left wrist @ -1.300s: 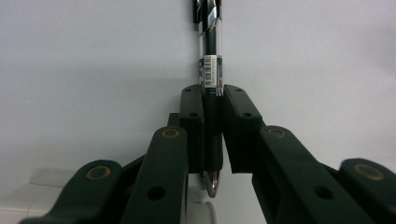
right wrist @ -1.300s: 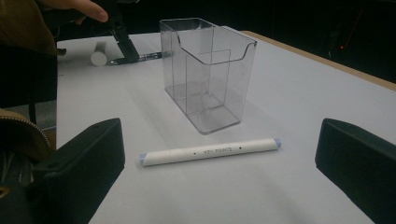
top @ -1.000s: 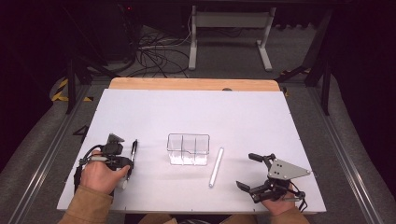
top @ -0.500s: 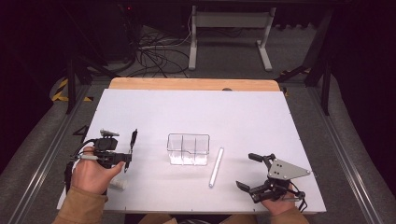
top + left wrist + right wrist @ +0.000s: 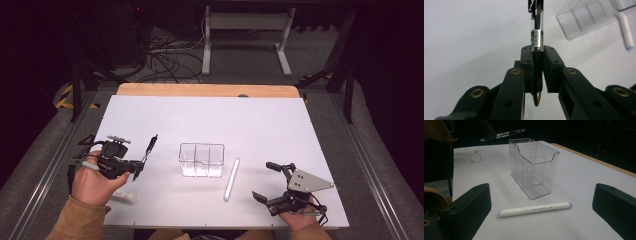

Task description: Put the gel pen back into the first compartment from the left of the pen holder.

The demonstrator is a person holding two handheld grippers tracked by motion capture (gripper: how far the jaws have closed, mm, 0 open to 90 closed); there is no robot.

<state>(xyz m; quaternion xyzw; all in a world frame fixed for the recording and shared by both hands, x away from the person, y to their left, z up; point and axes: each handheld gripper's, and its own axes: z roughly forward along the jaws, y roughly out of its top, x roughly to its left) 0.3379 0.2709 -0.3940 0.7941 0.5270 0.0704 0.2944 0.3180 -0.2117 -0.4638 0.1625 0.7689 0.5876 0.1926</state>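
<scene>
My left gripper (image 5: 138,166) is shut on a black pen (image 5: 146,153) and holds it above the white tabletop at the left. In the left gripper view the pads clamp the pen's dark grip section (image 5: 537,65), its metal tip points back toward the camera, and the clear barrel (image 5: 536,30) sticks out ahead. A clear plastic organizer (image 5: 201,160) with compartments stands mid-table. A white marker (image 5: 231,178) lies just right of it. My right gripper (image 5: 264,181) rests open near the front right, its jaws wide apart with the marker (image 5: 534,210) lying ahead of them and the organizer (image 5: 534,167) behind it.
A small white cylinder (image 5: 122,196) lies near the left hand at the table's front left. The white sheet (image 5: 260,125) covers the table, with a wooden edge (image 5: 205,90) at the back. Cables and a desk frame stand on the floor beyond.
The left gripper has risen from the table with the pen in it and shifted slightly left. The right gripper has stayed where it was.
</scene>
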